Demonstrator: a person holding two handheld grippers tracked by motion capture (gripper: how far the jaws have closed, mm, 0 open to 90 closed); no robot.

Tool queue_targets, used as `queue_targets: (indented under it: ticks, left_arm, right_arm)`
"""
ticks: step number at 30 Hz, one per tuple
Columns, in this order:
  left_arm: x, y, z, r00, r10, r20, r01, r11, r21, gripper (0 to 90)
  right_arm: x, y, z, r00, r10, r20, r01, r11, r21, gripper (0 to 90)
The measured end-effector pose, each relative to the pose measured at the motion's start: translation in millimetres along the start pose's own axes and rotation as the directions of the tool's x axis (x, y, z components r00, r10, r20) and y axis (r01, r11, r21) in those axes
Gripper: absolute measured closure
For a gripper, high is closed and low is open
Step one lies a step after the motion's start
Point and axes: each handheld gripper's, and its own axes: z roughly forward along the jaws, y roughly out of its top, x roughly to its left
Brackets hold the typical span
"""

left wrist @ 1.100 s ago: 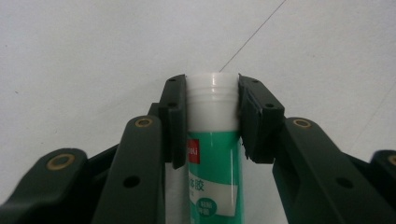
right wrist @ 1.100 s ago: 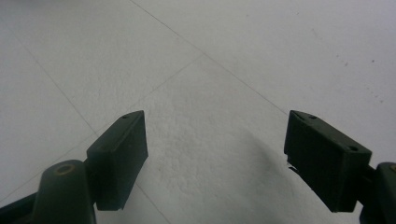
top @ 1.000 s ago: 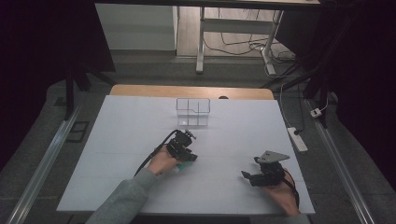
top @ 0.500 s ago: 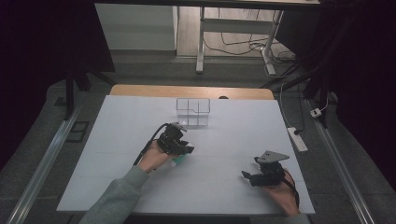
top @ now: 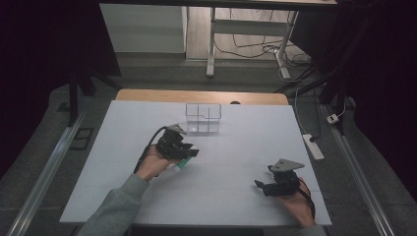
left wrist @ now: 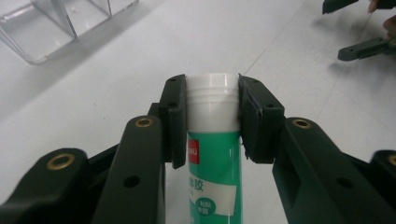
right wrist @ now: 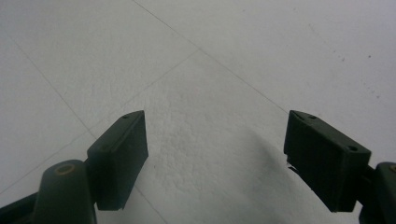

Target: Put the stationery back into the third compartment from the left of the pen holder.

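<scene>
Left gripper (left wrist: 212, 121) clamps glue stick (left wrist: 212, 154); label legible in its view. Right gripper (right wrist: 215, 158) wide, nothing between.

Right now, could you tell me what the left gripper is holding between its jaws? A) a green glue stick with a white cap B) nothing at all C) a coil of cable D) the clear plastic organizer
A: in the left gripper view the left gripper has its pads pressed on the white cap of the green glue stick, while the clear organizer stands apart on the table.
</scene>
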Motion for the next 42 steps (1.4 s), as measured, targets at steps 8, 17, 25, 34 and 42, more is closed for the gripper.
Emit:
queue_targets:
  ticks: [8, 17, 25, 34, 42]
  left_arm:
    - [3.8, -1.2, -9.3, 1.0, -0.002, -0.003, 0.002, 0.9983, -0.058, 64.3]
    - [8.5, -2.2, -22.0, 0.9996, -0.007, -0.028, 0.003, 0.99, -0.141, 64.2]
    - [9.1, -0.7, -28.1, 0.9995, 0.011, -0.03, -0.017, 0.9777, -0.209, 64.2]
    - [12.8, 5.4, -32.7, 0.9991, 0.022, -0.036, -0.031, 0.9689, -0.245, 64.2]
    - [17.8, 16.3, -38.6, 0.9982, 0.03, -0.052, -0.044, 0.9604, -0.275, 64.2]
  right_arm:
    - [0.0, -0.4, 0.5, 1.0, 0.004, 0.0, -0.004, 1.0, 0.004, 21.1]
    - [0.0, -0.4, 0.7, 1.0, 0.003, 0.002, -0.003, 1.0, 0.005, 21.2]
    - [-0.4, -0.5, 0.3, 1.0, 0.004, 0.004, -0.004, 1.0, 0.003, 21.2]
    - [-0.5, -0.3, -0.7, 1.0, 0.006, 0.002, -0.006, 1.0, -0.008, 21.2]
    - [-0.3, -0.2, -1.8, 0.9999, 0.009, 0.004, -0.009, 1.0, -0.018, 21.2]
